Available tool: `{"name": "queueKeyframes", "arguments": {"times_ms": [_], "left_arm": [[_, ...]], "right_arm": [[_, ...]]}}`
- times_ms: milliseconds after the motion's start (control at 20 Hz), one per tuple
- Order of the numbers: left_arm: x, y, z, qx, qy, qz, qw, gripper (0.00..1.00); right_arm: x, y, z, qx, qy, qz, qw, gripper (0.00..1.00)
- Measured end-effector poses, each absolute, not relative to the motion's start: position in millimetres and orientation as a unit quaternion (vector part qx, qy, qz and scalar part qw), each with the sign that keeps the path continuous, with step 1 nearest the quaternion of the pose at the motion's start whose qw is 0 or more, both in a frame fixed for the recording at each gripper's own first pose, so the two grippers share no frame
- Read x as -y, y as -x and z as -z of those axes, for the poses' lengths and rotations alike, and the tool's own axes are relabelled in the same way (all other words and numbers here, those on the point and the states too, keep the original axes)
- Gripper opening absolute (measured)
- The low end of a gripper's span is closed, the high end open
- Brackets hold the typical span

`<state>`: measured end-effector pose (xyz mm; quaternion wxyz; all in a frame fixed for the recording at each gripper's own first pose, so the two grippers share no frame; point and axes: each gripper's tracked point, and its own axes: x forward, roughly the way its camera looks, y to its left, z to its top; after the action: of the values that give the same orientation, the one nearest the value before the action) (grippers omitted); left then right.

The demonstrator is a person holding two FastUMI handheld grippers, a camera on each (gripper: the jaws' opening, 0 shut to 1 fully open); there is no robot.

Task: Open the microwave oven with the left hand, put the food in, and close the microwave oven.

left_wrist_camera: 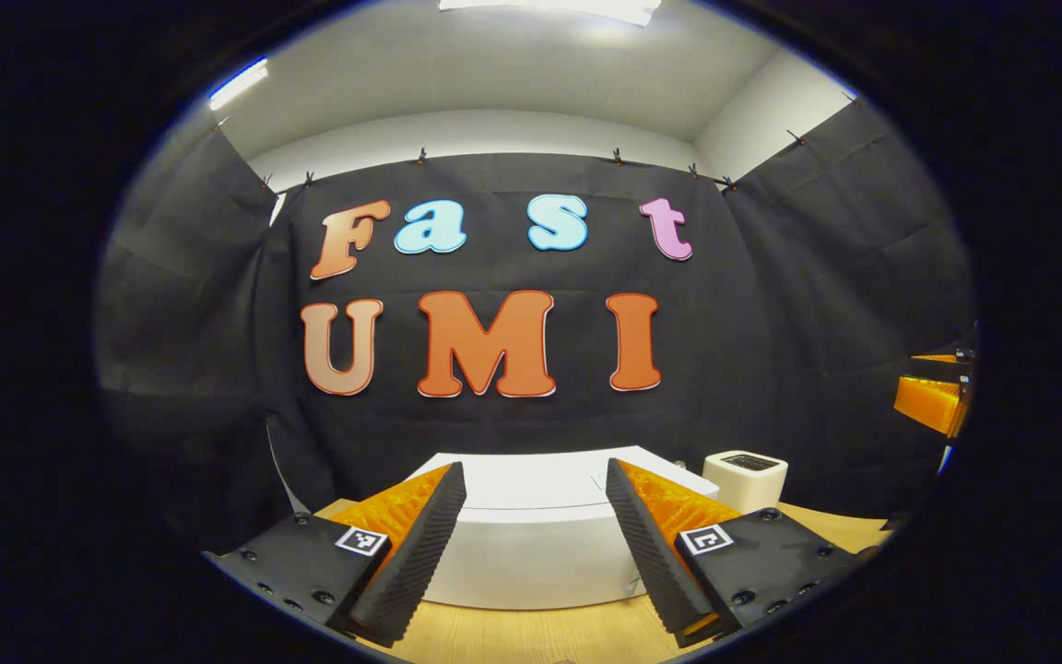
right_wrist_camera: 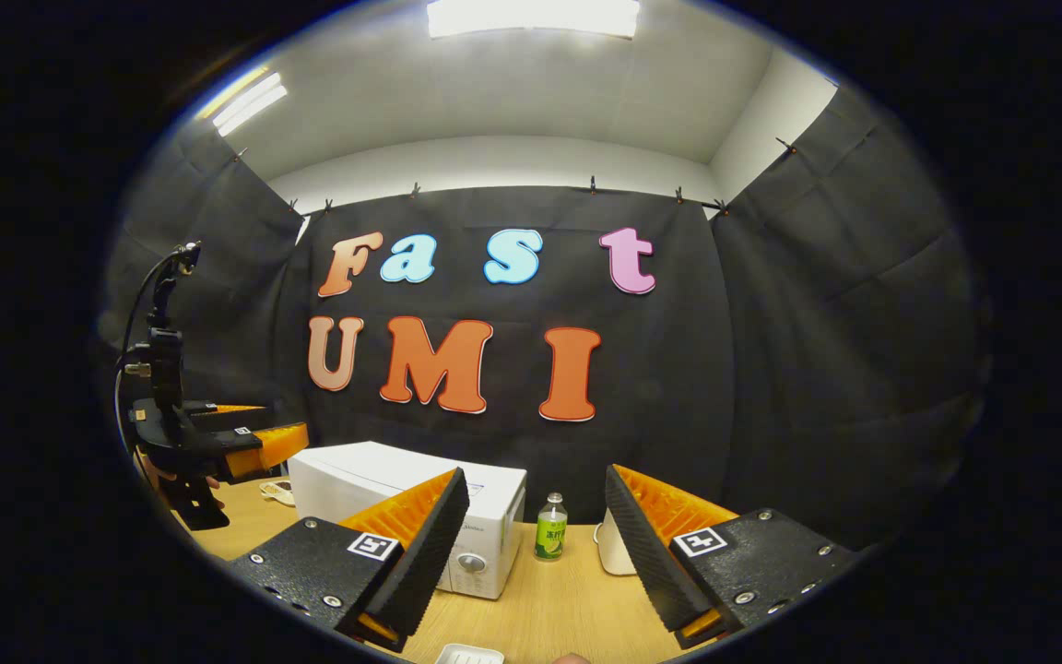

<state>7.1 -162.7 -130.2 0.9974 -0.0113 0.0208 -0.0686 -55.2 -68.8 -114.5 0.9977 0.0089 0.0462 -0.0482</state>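
The white microwave point(left_wrist_camera: 531, 544) stands on the wooden table straight ahead of my left gripper point(left_wrist_camera: 534, 480), which hangs open above the table with nothing between its fingers. In the right gripper view the microwave point(right_wrist_camera: 485, 521) sits left of centre, its door shut and a round knob on its front. My right gripper point(right_wrist_camera: 536, 480) is open and empty too, some way back from the oven. A small white dish point(right_wrist_camera: 468, 655) lies at the bottom edge below it; what it holds is hidden. The left gripper point(right_wrist_camera: 259, 426), held by a hand, appears at the far left.
A green-labelled bottle point(right_wrist_camera: 549, 527) stands right of the microwave, and a white toaster-like box point(left_wrist_camera: 746, 475) farther right. A small pale item point(right_wrist_camera: 275, 491) lies on the table point(right_wrist_camera: 549, 609) left of the oven. Black cloth walls close in on three sides.
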Motion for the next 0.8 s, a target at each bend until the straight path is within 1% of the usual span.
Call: {"name": "queueKeyframes", "arguments": {"times_ms": [200, 250, 450, 500, 650, 750, 800], "left_arm": [[202.5, -12.1, 166.4, -0.033, 0.026, 0.101, 0.994, 0.97], [210.5, -13.3, 178.1, -0.041, 0.026, 0.104, 0.993, 0.99], [242.1, -22.0, 221.3, -0.067, 0.016, 0.12, 0.99, 0.99], [246.7, -24.0, 234.4, -0.077, 0.013, 0.12, 0.99, 0.97], [264.9, -33.5, 267.9, -0.101, 0.007, 0.127, 0.987, 0.97], [269.6, -38.6, 291.5, -0.117, -0.003, 0.123, 0.985, 0.92], [271.7, -40.8, 303.0, -0.126, -0.006, 0.119, 0.985, 0.96]], "right_arm": [[71.1, 71.8, 152.7, -0.068, -0.032, 0.051, 0.996, 0.93], [72.2, 75.9, 164.1, -0.076, -0.038, 0.051, 0.995, 0.93], [83.2, 86.7, 203.2, -0.11, -0.059, 0.071, 0.99, 0.93], [83.9, 88.4, 214.0, -0.122, -0.068, 0.074, 0.987, 0.93], [84.3, 92.8, 236.7, -0.146, -0.092, 0.077, 0.982, 0.93], [89.1, 96.1, 246.7, -0.151, -0.094, 0.085, 0.98, 0.93], [93.6, 99.3, 251.3, -0.153, -0.092, 0.092, 0.98, 0.93]]}}
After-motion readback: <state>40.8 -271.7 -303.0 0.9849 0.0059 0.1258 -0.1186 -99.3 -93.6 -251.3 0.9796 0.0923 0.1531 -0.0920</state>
